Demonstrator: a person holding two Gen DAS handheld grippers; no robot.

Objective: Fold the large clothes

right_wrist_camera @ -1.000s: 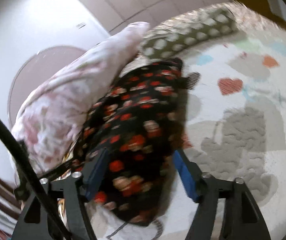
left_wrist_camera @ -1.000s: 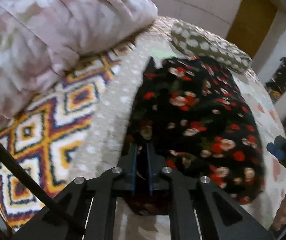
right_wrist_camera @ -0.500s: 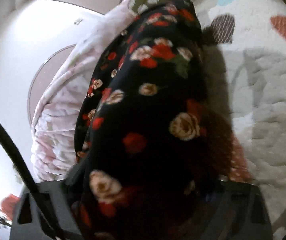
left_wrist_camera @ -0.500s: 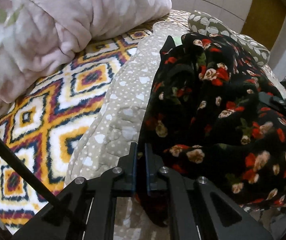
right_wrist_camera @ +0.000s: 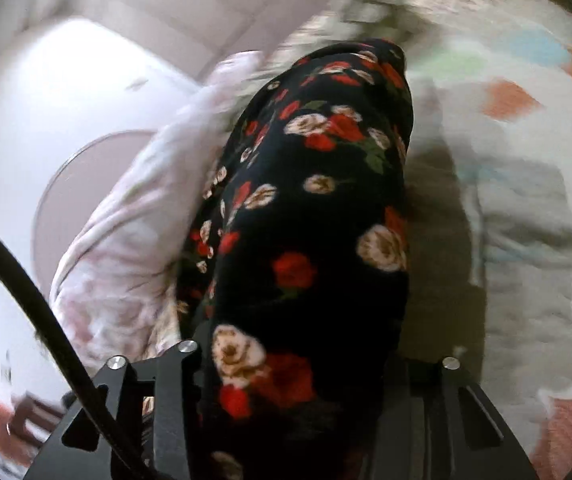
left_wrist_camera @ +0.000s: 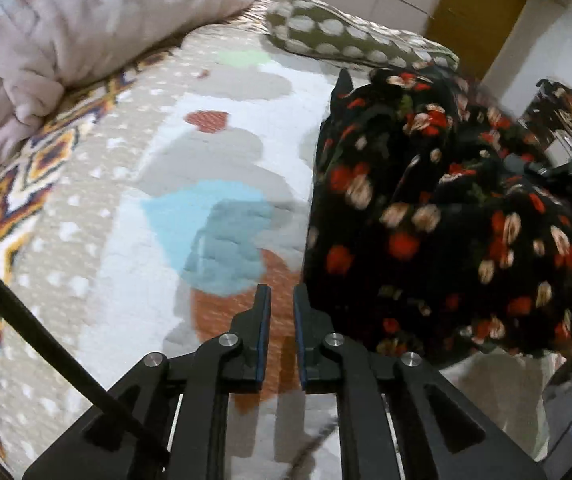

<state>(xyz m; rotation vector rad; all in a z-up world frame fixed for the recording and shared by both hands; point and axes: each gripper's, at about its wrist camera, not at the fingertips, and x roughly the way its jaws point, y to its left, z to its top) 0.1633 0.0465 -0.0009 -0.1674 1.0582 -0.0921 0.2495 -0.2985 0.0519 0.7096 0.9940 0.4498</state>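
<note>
Black floral fabric, the garment, sits bunched in a tall heap on the right part of the bed as the left wrist camera sees it, its left edge running nearly straight down to just beside the left gripper. That gripper's fingers stand a narrow slit apart with nothing between them, only the quilted bedspread with its blue and rust patches below. To the left of the heap the bedspread lies bare as far as the patterned blanket and the pink duvet; a dotted pillow lies along the far edge.

From the right wrist camera the garment drapes over the right gripper and hides its fingertips, so their spread cannot be told, though the cloth seems to run down between the finger mounts. Pale bedspread shows bare to the right, blurred.
</note>
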